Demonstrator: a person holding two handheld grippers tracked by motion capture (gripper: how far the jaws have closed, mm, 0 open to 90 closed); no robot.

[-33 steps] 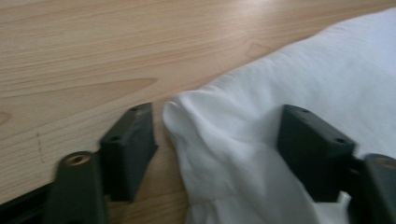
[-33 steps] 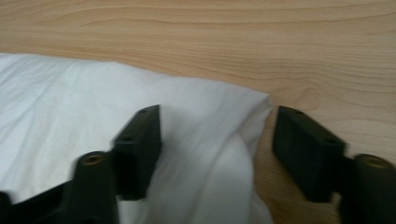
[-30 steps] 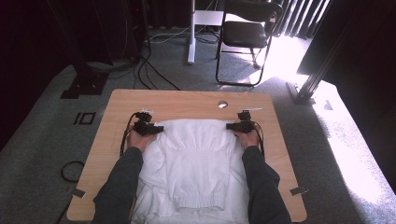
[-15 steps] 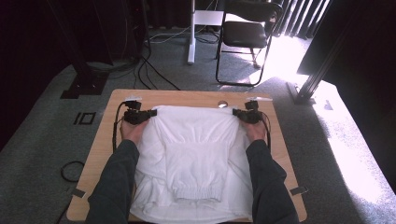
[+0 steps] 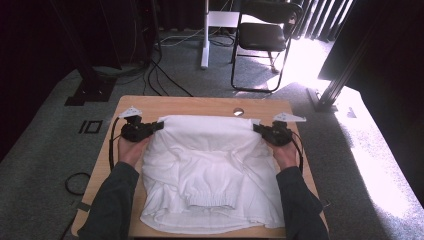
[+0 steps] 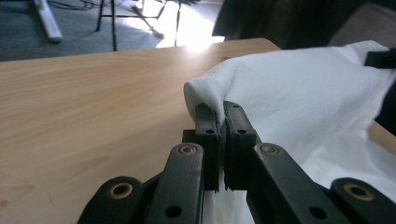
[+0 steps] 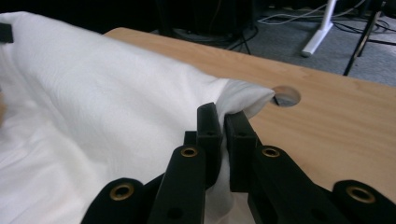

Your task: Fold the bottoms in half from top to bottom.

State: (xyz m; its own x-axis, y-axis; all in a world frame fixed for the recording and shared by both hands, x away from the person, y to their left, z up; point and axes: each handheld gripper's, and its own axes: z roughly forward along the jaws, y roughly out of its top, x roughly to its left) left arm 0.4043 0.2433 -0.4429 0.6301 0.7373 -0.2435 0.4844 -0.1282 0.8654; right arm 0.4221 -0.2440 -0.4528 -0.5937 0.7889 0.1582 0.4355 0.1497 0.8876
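A white knitted sweater (image 5: pixel 210 170) lies spread over the wooden table (image 5: pixel 195 106), its ribbed hem toward the near edge. My left gripper (image 5: pixel 159 125) is shut on the sweater's far left corner, and the cloth (image 6: pixel 280 88) bulges up from between the jaws of that gripper (image 6: pixel 220 112). My right gripper (image 5: pixel 257 128) is shut on the far right corner. In the right gripper view the fabric (image 7: pixel 93 93) is pinched between the closed jaws of that gripper (image 7: pixel 222 119). The top edge is stretched taut between both grippers.
A round cable hole (image 5: pixel 238 111) sits in the table just beyond the sweater, also seen as a hole (image 7: pixel 286 95) beside the right jaws. A black chair (image 5: pixel 262 40) and a white stand (image 5: pixel 205 35) are on the carpet behind. Cables (image 5: pixel 160 75) trail across the floor.
Both grippers have moved away from me and apart, carrying the sweater's top edge toward the far side of the table and spreading it wider.
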